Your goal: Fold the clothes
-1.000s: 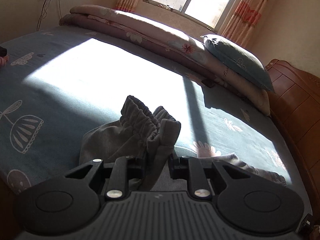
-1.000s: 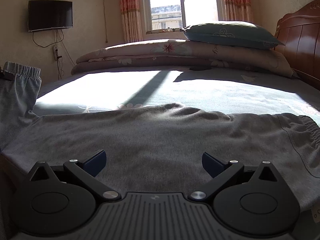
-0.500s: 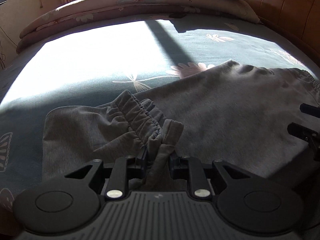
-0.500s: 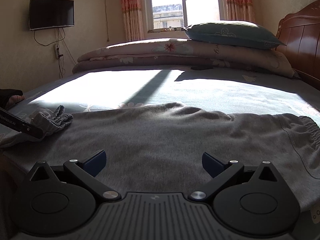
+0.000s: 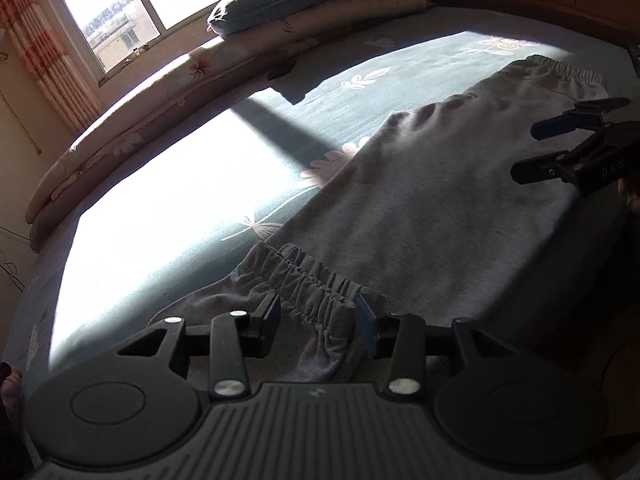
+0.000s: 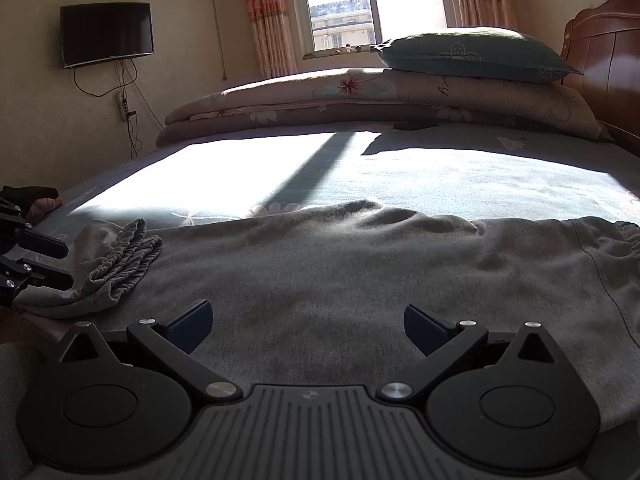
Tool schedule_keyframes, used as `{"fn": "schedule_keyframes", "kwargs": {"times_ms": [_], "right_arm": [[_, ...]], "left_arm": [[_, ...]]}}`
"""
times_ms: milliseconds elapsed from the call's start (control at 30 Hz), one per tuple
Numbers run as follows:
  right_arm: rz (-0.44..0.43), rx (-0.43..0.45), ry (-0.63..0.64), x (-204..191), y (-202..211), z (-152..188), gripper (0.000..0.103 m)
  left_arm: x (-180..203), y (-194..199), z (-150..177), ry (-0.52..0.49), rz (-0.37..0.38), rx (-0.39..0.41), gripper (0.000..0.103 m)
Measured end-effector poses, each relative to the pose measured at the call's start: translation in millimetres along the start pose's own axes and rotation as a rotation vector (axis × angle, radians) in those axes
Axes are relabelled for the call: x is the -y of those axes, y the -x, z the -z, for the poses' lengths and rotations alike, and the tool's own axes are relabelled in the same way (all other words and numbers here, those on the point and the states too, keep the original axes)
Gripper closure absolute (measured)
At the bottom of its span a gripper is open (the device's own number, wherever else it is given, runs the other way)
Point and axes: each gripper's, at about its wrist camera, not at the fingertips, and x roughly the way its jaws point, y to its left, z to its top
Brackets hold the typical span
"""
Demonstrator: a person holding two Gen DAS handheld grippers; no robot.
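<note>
Grey pants [image 6: 360,280] lie flat across the bed [image 6: 440,168], centre of frame, elastic cuff [image 5: 304,280] bunched at lower centre. Left tongs [image 5: 318,320] parted around the cuff, not gripping; right tongs [image 6: 308,320] wide over the fabric.

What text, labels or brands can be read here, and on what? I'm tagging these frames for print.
"BAS", cut off by the frame edge, on the right tool body.
Cursive writing on the folded quilt: too small to read.
Nothing legible on the TV or grey trousers.
</note>
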Motion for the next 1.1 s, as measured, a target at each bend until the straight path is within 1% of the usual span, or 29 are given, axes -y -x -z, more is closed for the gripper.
{"fn": "schedule_keyframes", "kwargs": {"times_ms": [67, 167, 233, 300, 367, 433, 533, 633, 700, 767, 867, 933, 1000, 1100], "right_arm": [[-0.069, -0.005, -0.083, 5.3, 2.5, -14.3, 0.000], [-0.173, -0.013, -0.209, 13.2, 6.2, -35.7, 0.000], [-0.243, -0.018, -0.292, 18.4, 8.7, -49.9, 0.000], [-0.296, -0.022, -0.329, 17.3, 9.6, -63.5, 0.000], [-0.369, -0.025, -0.359, 11.9, 8.6, -78.1, 0.000], [-0.446, -0.045, -0.391, 4.4, 0.7, -88.0, 0.000], [-0.512, -0.111, -0.415, -12.5, -22.3, -96.1, 0.000], [-0.550, -0.189, -0.448, -29.7, -54.4, -93.8, 0.001], [-0.593, -0.265, -0.493, -40.0, -81.6, -86.0, 0.005], [-0.602, -0.328, -0.528, -48.1, -104.4, -77.7, 0.006], [-0.593, -0.406, -0.552, -58.9, -137.5, -68.8, 0.007], [-0.572, -0.444, -0.552, -64.0, -156.7, -67.7, 0.008], [-0.566, -0.454, -0.542, -68.8, -170.6, -71.5, 0.014], [-0.580, -0.439, -0.497, -79.7, -187.1, -84.6, 0.021]], "left_arm": [[-15.7, 9.6, 1.6, -0.005, -0.071, 0.003, 0.048], [-39.3, 16.8, 5.8, 0.016, -0.128, -0.025, 0.043], [-52.0, 18.0, 9.6, 0.031, -0.146, -0.038, 0.038], [-60.7, 15.8, 14.6, 0.050, -0.161, -0.051, 0.034], [-65.4, 11.4, 21.9, 0.067, -0.165, -0.064, 0.033], [-65.2, 6.9, 31.4, 0.072, -0.160, -0.068, 0.032], [-57.9, 0.3, 46.9, 0.053, -0.135, -0.064, 0.031], [-47.3, -8.9, 60.3, 0.028, -0.122, -0.065, 0.031], [-39.2, -12.9, 67.7, 0.000, -0.116, -0.045, 0.031], [-32.1, -15.1, 73.4, -0.035, -0.098, -0.015, 0.031], [-33.7, -21.7, 72.0, -0.036, -0.040, 0.018, 0.031], [-42.6, -29.0, 66.8, 0.013, 0.001, 0.024, 0.031], [-52.0, -36.0, 61.4, 0.070, 0.047, 0.024, 0.031], [-56.1, -47.0, 60.8, 0.136, 0.175, 0.022, 0.030]]}}
